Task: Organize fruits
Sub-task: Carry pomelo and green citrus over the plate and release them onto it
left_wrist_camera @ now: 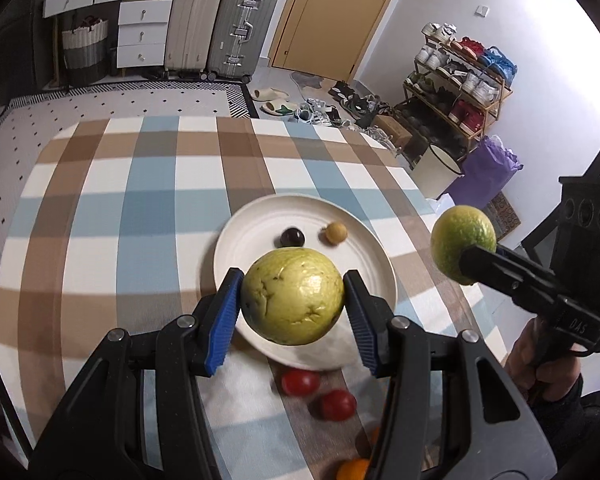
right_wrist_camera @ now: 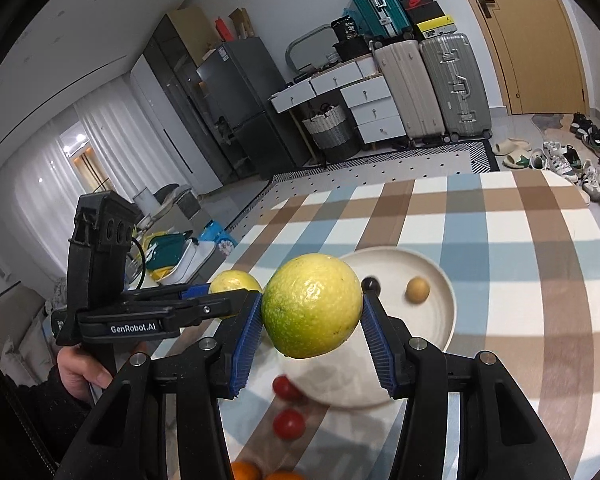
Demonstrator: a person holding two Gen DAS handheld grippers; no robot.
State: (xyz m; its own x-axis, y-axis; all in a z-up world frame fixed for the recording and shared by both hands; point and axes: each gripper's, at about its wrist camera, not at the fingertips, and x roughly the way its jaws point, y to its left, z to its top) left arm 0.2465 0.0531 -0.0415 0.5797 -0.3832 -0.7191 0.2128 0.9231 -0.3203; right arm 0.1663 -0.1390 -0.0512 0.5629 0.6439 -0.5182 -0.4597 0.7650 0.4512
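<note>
My left gripper (left_wrist_camera: pixel 293 304) is shut on a pale green guava (left_wrist_camera: pixel 293 297) and holds it above the near rim of a white plate (left_wrist_camera: pixel 260 216). My right gripper (right_wrist_camera: pixel 312 320) is shut on a green-yellow lime (right_wrist_camera: pixel 311 305), held above the table left of the plate (right_wrist_camera: pixel 436 264); it shows in the left wrist view (left_wrist_camera: pixel 462 243) to the right of the plate. On the plate lie a dark round fruit (left_wrist_camera: pixel 292 237) and a small tan fruit (left_wrist_camera: pixel 335 232). Two red cherry tomatoes (left_wrist_camera: pixel 300 382) (left_wrist_camera: pixel 337 405) and oranges (left_wrist_camera: pixel 352 470) lie on the cloth near the plate.
The table carries a checked blue, brown and white cloth (left_wrist_camera: pixel 140 208). Beyond its far edge are a patterned rug (left_wrist_camera: pixel 140 98), suitcases (left_wrist_camera: pixel 244 24), white drawers (left_wrist_camera: pixel 142 32) and a shoe rack (left_wrist_camera: pixel 460 84). A white bucket (left_wrist_camera: pixel 436 168) stands right of the table.
</note>
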